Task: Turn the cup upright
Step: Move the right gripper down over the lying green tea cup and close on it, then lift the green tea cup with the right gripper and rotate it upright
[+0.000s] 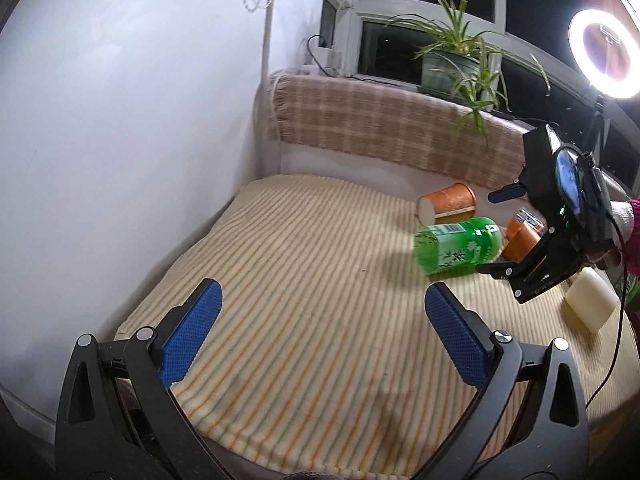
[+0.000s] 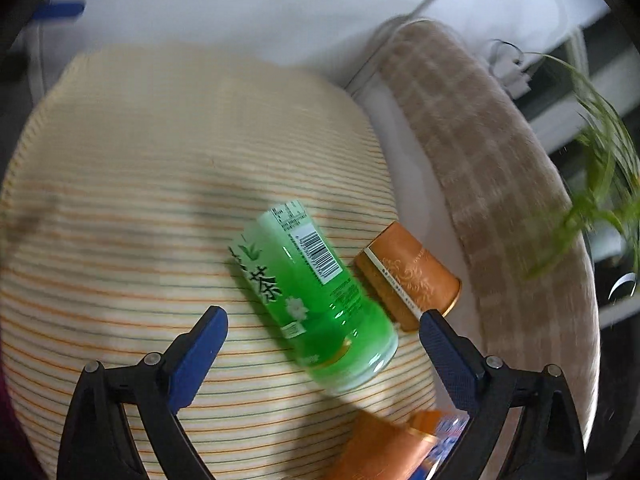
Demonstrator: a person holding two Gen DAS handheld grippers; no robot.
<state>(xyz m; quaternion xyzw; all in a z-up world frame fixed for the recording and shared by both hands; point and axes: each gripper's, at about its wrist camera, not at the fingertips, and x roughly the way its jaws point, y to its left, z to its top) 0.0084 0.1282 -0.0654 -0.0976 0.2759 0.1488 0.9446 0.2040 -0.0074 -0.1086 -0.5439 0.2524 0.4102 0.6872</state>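
Observation:
An orange paper cup (image 1: 448,203) lies on its side at the far right of the striped cloth (image 1: 300,280); it also shows in the right wrist view (image 2: 408,276). A green bottle (image 1: 458,249) lies on its side just in front of it, between my right gripper's open fingers in the right wrist view (image 2: 316,292). A second orange cup (image 1: 520,242) lies under my right gripper (image 1: 490,232), low in the right wrist view (image 2: 384,444). My right gripper (image 2: 324,332) is open and empty. My left gripper (image 1: 322,300) is open and empty over the near cloth.
A white block (image 1: 590,304) sits at the right edge of the cloth. A checked cloth-covered ledge (image 1: 380,128) runs behind, with a potted plant (image 1: 452,64) and a ring light (image 1: 604,56) above it. A white wall (image 1: 120,120) stands to the left.

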